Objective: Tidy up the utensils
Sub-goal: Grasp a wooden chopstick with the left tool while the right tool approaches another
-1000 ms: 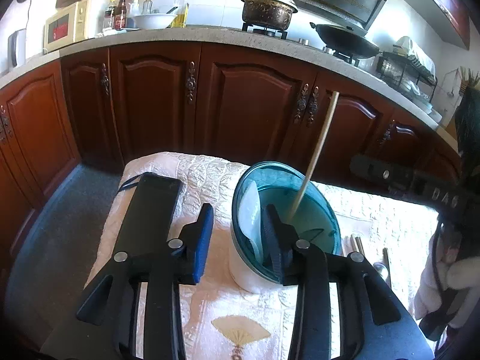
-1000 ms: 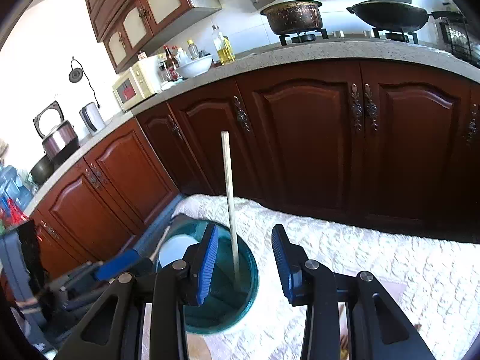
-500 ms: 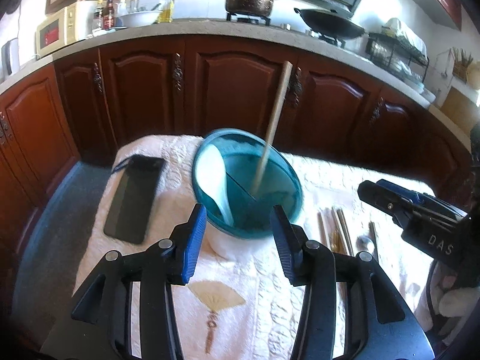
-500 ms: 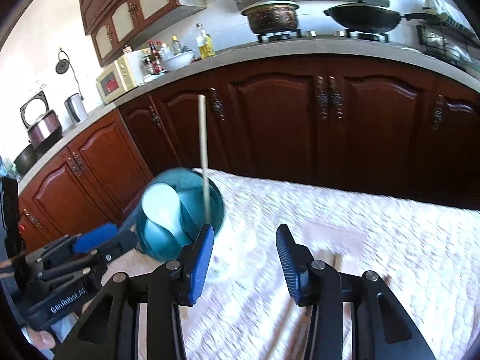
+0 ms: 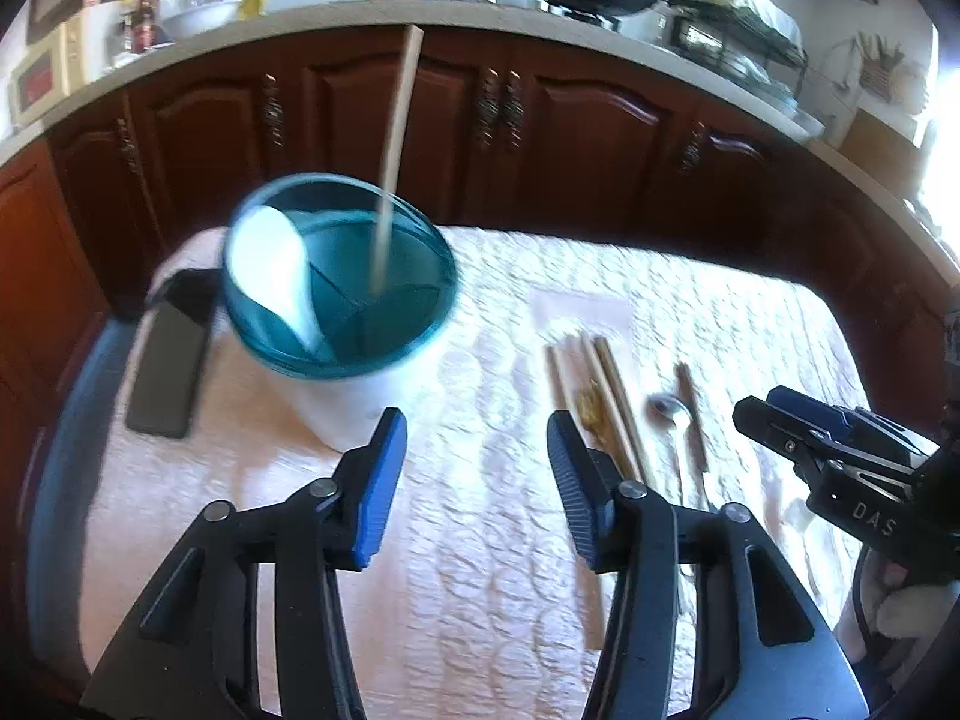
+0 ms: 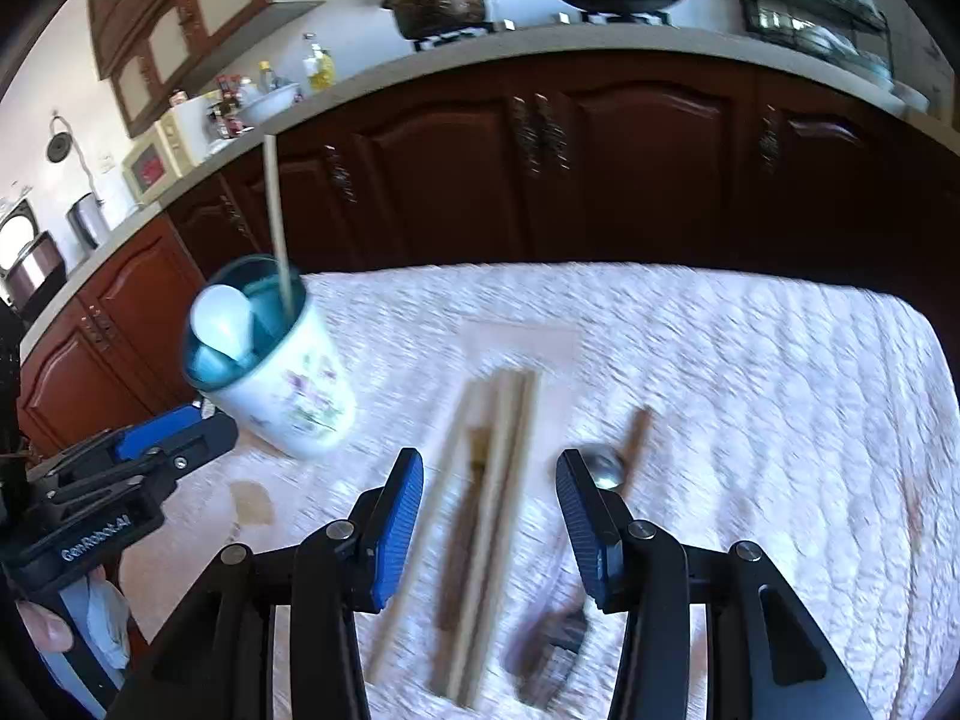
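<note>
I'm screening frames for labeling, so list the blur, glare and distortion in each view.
Left wrist: utensil holder and its chopstick motion-smeared, window glare far right, fisheye-bowed counter. Right wrist: tablecloth and loose chopsticks streaked by motion, bright wall upper left, right claw sharp.

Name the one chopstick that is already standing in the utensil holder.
The pale chopstick standing upright in the teal-lined holder beside the white spoon; the other chopsticks lie flat on the cloth.

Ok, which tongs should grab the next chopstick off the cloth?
Right. The right tongs hang open directly over the loose chopsticks. The left tongs, also open, sit between the holder and that pile, off to its side.
</note>
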`<state>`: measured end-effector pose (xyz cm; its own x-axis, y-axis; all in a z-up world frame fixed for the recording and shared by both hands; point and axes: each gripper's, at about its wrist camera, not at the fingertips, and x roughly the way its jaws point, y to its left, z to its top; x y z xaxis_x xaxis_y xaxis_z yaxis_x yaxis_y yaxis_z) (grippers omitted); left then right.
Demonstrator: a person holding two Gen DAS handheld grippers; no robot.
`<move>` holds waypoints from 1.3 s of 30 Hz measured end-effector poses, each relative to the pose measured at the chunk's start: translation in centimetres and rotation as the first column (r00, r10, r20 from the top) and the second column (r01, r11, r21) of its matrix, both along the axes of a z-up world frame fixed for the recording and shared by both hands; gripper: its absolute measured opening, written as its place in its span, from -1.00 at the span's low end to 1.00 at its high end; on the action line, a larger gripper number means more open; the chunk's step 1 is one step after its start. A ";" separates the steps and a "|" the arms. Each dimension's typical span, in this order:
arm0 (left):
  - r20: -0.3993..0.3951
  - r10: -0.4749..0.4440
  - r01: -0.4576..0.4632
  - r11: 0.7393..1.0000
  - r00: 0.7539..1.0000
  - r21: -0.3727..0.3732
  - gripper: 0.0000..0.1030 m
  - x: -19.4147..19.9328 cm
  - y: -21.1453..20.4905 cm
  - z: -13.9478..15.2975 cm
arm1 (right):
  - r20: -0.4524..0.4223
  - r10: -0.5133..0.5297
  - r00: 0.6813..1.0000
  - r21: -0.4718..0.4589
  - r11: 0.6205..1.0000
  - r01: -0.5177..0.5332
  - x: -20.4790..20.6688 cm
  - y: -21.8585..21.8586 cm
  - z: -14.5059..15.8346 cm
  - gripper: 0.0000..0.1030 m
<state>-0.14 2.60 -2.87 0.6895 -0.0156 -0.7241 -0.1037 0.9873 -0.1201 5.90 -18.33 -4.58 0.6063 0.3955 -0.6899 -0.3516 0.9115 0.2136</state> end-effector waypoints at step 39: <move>-0.210 -0.156 0.130 0.983 0.965 -0.132 -0.06 9.2 -3.6 -9.5 | -0.339 0.069 0.938 0.191 0.982 -0.003 12.9 1.1 -9.2 -0.90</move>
